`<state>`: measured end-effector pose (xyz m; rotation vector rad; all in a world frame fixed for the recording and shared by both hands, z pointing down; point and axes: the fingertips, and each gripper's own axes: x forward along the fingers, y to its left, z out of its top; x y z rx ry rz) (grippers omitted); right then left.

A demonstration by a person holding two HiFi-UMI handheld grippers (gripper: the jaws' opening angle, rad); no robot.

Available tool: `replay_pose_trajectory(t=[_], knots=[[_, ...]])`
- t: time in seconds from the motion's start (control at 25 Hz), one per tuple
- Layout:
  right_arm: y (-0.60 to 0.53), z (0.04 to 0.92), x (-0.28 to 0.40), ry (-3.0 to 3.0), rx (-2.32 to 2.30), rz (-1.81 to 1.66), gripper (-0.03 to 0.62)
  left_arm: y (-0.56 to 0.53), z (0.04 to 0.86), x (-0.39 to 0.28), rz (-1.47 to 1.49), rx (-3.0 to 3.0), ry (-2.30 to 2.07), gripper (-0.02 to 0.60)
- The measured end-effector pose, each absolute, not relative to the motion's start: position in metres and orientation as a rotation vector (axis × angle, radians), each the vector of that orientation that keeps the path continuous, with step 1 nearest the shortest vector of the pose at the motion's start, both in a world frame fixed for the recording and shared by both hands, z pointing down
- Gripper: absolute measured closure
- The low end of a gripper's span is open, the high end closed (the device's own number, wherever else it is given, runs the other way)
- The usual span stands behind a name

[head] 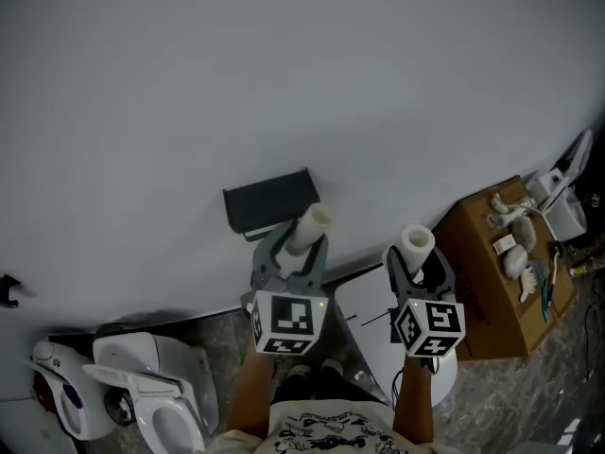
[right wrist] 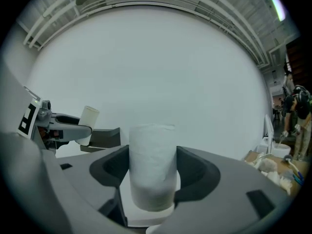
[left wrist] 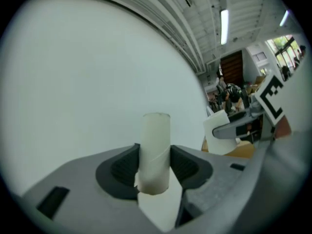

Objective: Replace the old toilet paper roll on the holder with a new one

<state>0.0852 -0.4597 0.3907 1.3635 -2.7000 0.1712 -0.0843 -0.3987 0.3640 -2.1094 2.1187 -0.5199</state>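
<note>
A big plain pale wall (head: 284,74) is filling most of the head view, w/ a grey marbled floor (head: 529,395) running along the bottom. In the left gripper view a workshop w/ ceiling strip lights is opening up past the wall's right end. A brown cardboard box (head: 473,282) is sitting at right w/ small white bits on top, and a white toilet (head: 151,395) is standing at lower left. The dark holder (head: 270,201) is sticking out from the wall at centre, just behind the left gripper (head: 301,246). That gripper's jaws are standing fairly wide and pressing on the old tube (left wrist: 156,145) from both sides. The tube's long axis is running upright across the jaws in the left gripper view; in the head view its open end is pointing up-right toward the wall, near the holder but apart from it. It's looking bare, smooth, off-white card w/ a spiral seam, no paper on it. The right gripper (head: 419,263) is hanging just beside the left one, jaws clamping the new roll (right wrist: 152,165) mid-length. This roll's axis is also standing upright across the jaws, w/ its hollow end facing up in the head view. It's looking white, soft, lightly textured, thicker than the tube.
</note>
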Motion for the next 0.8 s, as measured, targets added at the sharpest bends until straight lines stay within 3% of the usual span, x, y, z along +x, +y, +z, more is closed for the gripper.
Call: replay_pose_trajectory(t=[0.4,0.8], knots=[[-0.442,0.392,0.04,-2.761,1.242,0.189,0.289,-0.336,0.35,-0.169,-0.059,-2.026,2.46,0.382],[-0.431,0.393,0.016,-2.796,1.175,0.226,0.289,-0.304,0.353,-0.205,0.068,-1.947,2.582,0.382]])
